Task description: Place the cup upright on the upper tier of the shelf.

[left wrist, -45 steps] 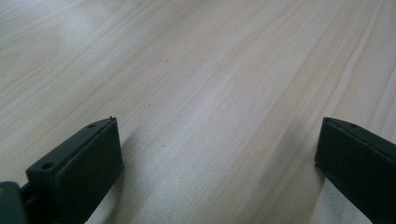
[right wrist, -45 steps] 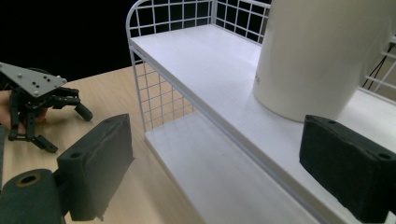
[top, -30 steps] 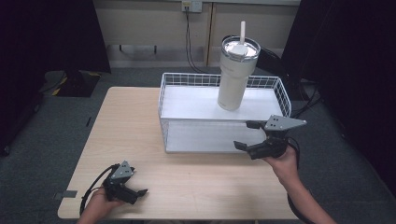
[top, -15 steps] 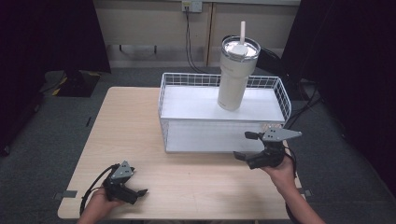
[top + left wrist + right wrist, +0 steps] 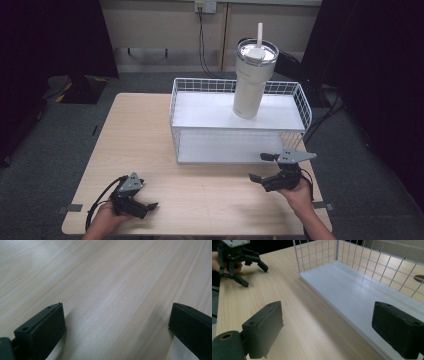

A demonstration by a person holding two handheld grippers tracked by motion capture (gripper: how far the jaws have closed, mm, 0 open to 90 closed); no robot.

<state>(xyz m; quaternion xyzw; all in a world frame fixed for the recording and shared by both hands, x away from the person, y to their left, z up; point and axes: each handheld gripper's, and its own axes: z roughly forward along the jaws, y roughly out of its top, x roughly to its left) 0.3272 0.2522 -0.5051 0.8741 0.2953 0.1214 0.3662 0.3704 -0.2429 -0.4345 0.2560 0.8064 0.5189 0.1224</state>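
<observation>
Cream-coloured, with a lid and straw, one tumbler stands upright on the upper shelf of the single white wire basket; no writing on it is legible. Well in front of the basket's right corner, the right gripper hovers empty, jaws apart. Farther left of the basket, the left gripper rests near the wooden table, jaws spread.
</observation>
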